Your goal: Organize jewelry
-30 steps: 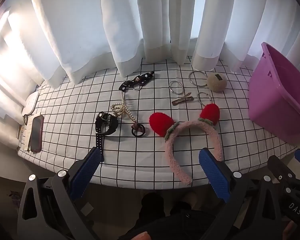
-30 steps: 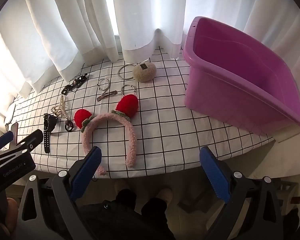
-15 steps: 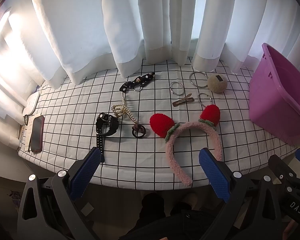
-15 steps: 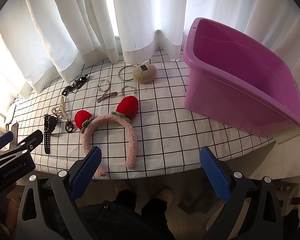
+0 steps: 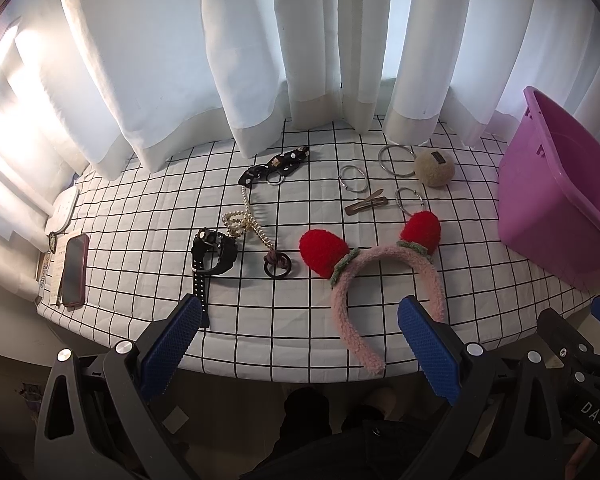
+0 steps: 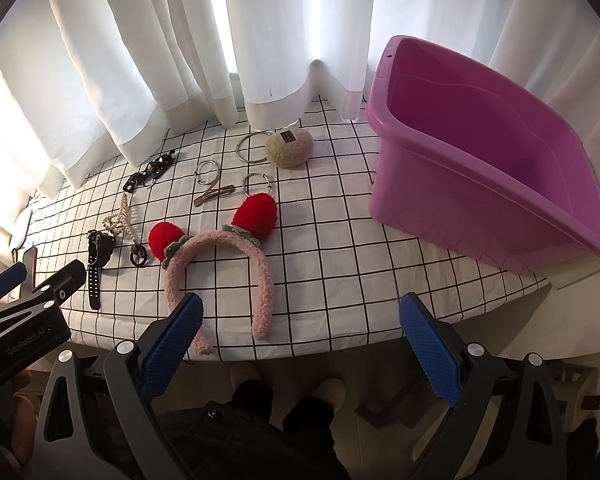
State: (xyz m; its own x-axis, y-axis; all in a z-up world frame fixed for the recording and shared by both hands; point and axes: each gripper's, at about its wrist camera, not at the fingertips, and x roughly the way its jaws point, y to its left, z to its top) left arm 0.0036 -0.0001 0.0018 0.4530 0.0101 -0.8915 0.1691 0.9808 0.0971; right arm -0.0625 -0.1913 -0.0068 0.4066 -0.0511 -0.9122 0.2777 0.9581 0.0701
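Observation:
A pink fluffy headband (image 5: 384,264) (image 6: 220,248) with two red pompoms lies near the table's front edge. Behind it lie a black watch (image 5: 212,256) (image 6: 98,252), a pearl chain (image 5: 248,220), a dark hair tie (image 5: 277,266), a black scrunchie (image 5: 276,166), metal rings (image 5: 354,178), a hair clip (image 5: 366,205) and a beige pompom (image 5: 434,168) (image 6: 290,148). An empty purple tub (image 6: 480,152) (image 5: 560,200) stands at the right. My left gripper (image 5: 300,344) and right gripper (image 6: 300,340) are both open and empty, held just before the front edge.
The table has a white cloth with a black grid (image 5: 140,220). White curtains (image 5: 300,60) hang along its back. A red phone (image 5: 74,264) and papers lie at the far left edge. A person's legs and feet (image 6: 288,396) are below the front edge.
Both grippers have moved slightly forward toward the table; the objects sit a little lower and nearer in both views. Nothing on the table has moved.

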